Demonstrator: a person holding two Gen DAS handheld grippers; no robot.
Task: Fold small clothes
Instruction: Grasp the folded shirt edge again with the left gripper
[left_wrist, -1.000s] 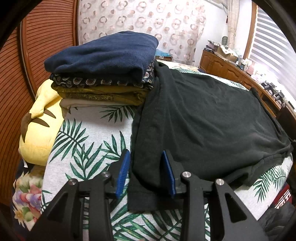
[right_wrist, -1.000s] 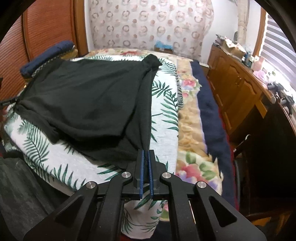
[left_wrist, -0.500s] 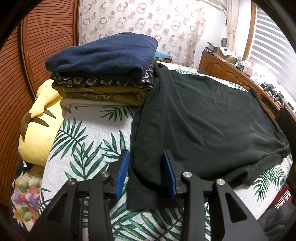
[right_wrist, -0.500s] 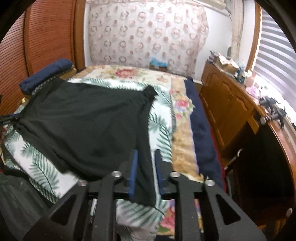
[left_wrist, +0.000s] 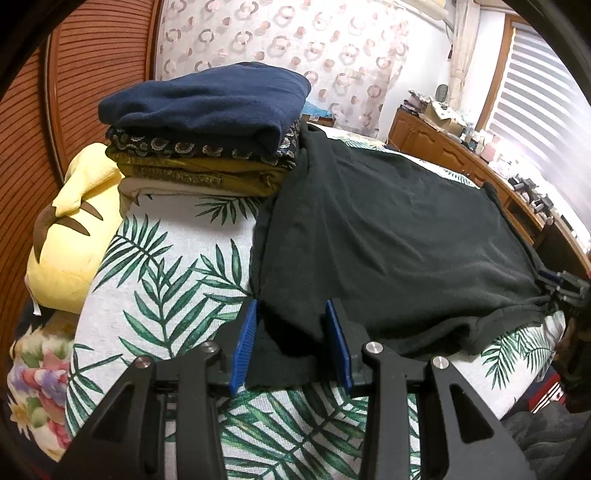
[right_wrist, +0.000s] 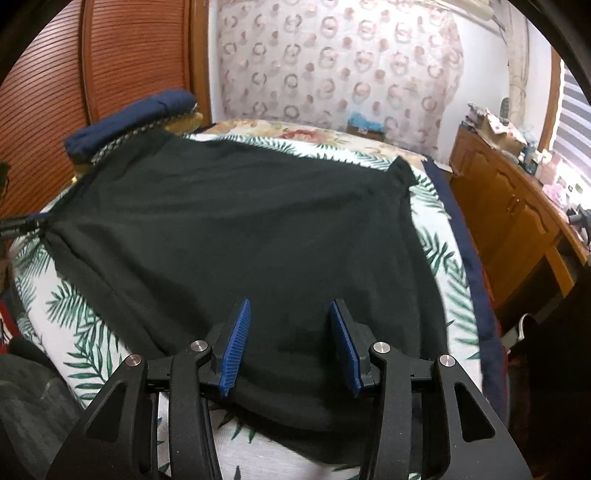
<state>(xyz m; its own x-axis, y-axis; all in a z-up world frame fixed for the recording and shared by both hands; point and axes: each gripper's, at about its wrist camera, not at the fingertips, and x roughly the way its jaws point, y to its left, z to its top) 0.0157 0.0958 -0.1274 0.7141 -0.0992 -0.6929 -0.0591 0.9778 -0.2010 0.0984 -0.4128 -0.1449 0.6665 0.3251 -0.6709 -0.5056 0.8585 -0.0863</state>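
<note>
A black T-shirt (left_wrist: 388, 236) lies spread flat on a palm-leaf sheet (left_wrist: 166, 280); it also shows in the right wrist view (right_wrist: 258, 236). My left gripper (left_wrist: 290, 341) is open, its blue pads on either side of a sleeve corner of the shirt. My right gripper (right_wrist: 288, 343) is open and empty over the shirt's near part. The right gripper's tips show at the far right edge of the left wrist view (left_wrist: 557, 284), next to the shirt's other side.
A stack of folded clothes (left_wrist: 210, 129), navy on top, stands at the shirt's far left corner. A yellow plush pillow (left_wrist: 77, 229) lies left of it. A wooden dresser (right_wrist: 513, 206) runs along the right of the bed. A navy blanket strip (right_wrist: 476, 280) edges the sheet.
My right gripper has opened, let go of the shirt's edge and moved over the shirt. My left gripper has stayed open around the sleeve corner.
</note>
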